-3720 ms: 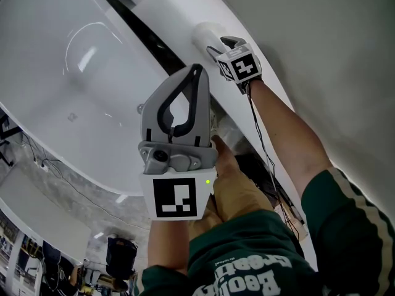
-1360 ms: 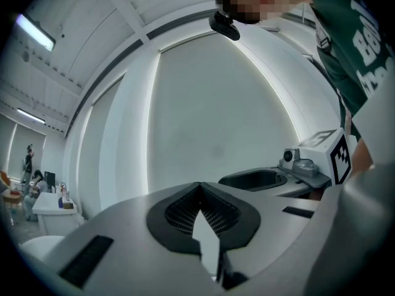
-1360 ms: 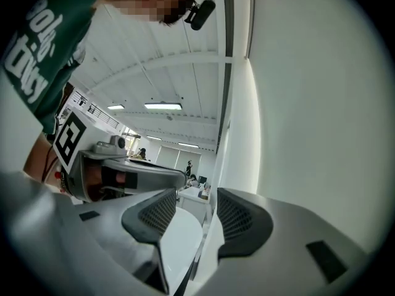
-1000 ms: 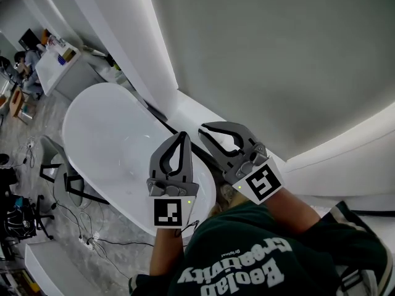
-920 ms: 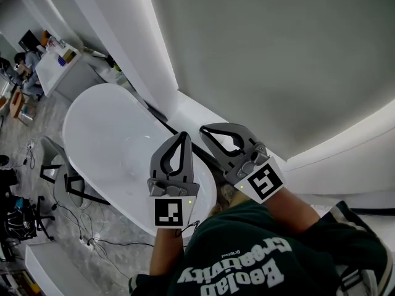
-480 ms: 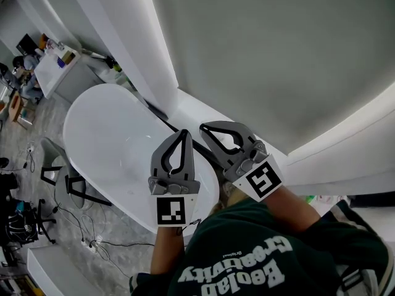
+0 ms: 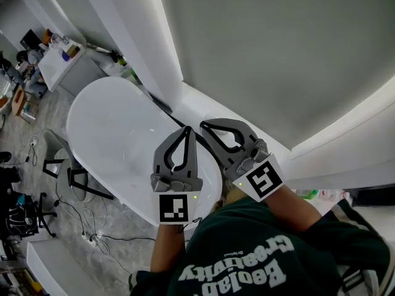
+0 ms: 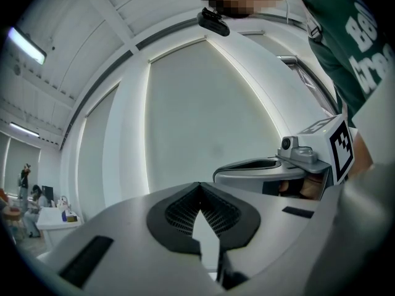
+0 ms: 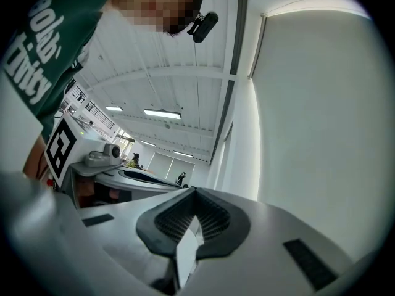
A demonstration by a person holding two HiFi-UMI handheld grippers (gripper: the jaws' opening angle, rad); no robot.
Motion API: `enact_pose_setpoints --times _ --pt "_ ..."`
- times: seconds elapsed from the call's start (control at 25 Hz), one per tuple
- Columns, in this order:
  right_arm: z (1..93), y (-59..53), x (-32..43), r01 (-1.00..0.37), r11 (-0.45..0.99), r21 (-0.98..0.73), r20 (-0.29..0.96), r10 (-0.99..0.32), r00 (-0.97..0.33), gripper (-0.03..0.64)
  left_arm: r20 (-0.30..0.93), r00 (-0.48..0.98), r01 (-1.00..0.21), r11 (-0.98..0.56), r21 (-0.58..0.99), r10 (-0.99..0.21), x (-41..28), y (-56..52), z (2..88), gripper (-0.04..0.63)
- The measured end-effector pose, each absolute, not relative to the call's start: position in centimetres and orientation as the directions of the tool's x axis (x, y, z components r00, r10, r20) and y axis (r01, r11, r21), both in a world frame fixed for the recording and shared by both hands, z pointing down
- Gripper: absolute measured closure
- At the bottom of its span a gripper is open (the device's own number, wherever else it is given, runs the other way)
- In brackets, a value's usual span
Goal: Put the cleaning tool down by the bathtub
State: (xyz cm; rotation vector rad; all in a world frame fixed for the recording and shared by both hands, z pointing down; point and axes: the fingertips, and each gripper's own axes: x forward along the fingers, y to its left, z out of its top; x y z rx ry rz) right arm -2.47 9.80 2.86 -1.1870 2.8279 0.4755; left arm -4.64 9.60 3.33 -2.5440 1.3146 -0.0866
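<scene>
Both forearms are raised in front of the chest of the green sweatshirt (image 7: 247,258), side by side, each hand holding its tool upright; the left claw (image 7: 186,130) points up and away, its marker cube (image 7: 174,207) facing the head camera; the right claw (image 7: 203,127) leans inward, so its tip sits just beside the left one's. In the left gripper view the jaws are pressed together, with nothing between the ribbed pads (image 8: 179,213); the right gripper view shows the same, clenched and empty, with the other claw's body off to its left.

In the head view the white oval bathtub (image 7: 117,140) lies below and to the left of both claws, partly behind the left one. It stands on a grey marbled floor (image 7: 123,242) with cables (image 7: 80,221) trailing across it. A white ledge (image 7: 207,106) runs along the tub's far side, at the foot of a plain grey wall (image 7: 278,42). A white surface (image 7: 62,66) with small items on it stands in the far corner.

The cleaning tool cannot be made out in any view; neither claw carries it.
</scene>
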Motion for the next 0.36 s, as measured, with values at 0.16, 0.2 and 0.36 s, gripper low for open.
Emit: enact_pose_setpoints --times 0.16,0.2,0.36 --pt "3.4 10.6 -2.8 -0.688 0.667 0.287 -0.144 -0.68 -0.719 0.601 -0.061 0.578 -0.797 -0.548 -0.254 -0.814 -4.7 10.6 4.1 0.59" --pt "3.6 10.7 -2.8 -0.685 0.669 0.29 -0.141 -0.677 -0.722 0.601 -0.057 0.577 -0.799 -0.548 -0.247 -0.815 -4.6 10.7 4.3 0.591" --pt "4.2 11.4 -2.7 -0.672 0.675 0.304 -0.136 -0.667 -0.732 0.6 -0.047 0.587 -0.781 -0.55 -0.295 -0.808 -4.1 11.3 4.8 0.591"
